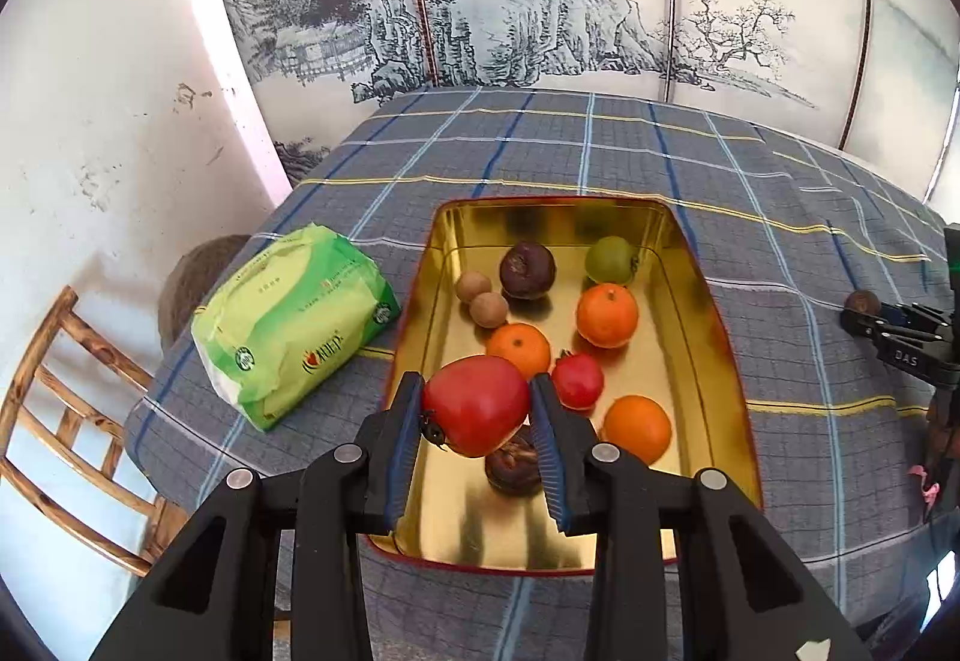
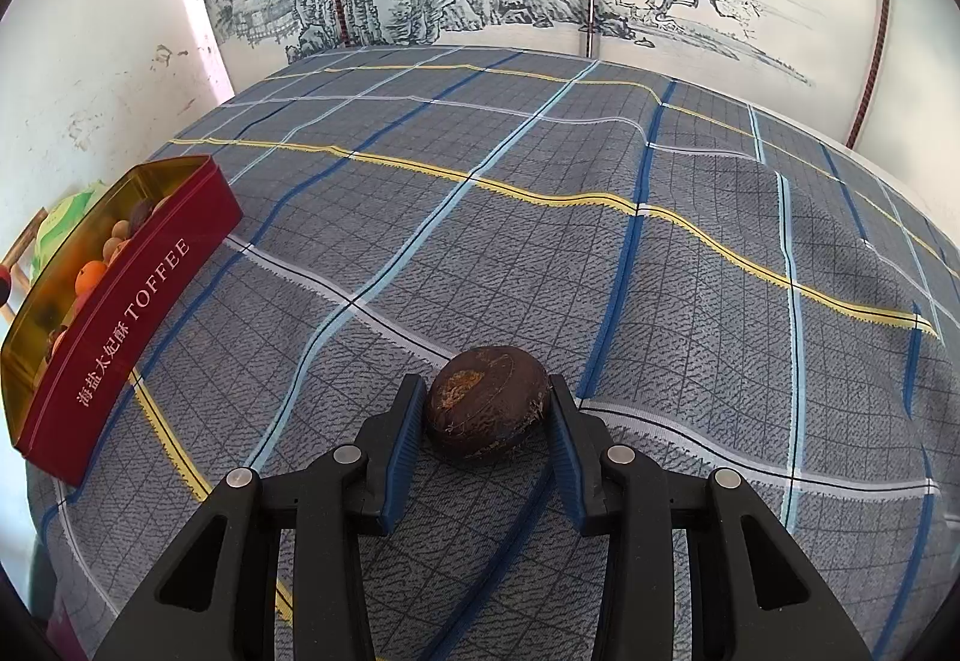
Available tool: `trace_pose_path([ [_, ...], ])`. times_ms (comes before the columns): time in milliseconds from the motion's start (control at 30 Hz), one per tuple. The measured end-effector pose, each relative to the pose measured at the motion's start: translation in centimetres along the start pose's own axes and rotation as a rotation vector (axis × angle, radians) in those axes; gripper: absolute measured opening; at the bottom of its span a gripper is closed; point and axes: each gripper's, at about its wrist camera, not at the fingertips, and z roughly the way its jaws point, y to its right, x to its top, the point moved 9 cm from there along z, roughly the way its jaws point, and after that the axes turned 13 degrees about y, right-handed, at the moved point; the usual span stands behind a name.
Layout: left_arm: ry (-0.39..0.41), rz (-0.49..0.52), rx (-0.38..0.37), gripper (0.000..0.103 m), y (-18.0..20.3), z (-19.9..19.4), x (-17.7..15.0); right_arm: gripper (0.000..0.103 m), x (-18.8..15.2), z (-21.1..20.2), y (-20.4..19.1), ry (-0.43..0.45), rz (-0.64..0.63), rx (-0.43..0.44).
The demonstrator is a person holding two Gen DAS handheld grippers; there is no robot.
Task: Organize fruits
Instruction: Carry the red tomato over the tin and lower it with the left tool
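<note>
plaid tablecloth (image 2: 480, 241) | left fingers (image 1: 399, 433) clamp red fruit (image 1: 477, 403), half-hiding dark fruit (image 1: 513, 466) | right fingers (image 2: 561, 439) clamp brown fruit (image 2: 487, 403)

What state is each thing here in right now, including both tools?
Left tool: shut on the red fruit, held over the tin.
Right tool: shut on the brown fruit, at the tablecloth.
Tin: open, holding fruit.
Green packet: lying beside the tin.
</note>
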Motion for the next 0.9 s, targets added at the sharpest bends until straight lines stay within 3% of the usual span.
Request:
trace_pose_path([
  [900, -0.047, 0.045, -0.018, 0.031, -1.3, 5.4, -0.3, 0.041, 0.0, 0.1, -0.2, -0.002, -0.004, -0.007],
])
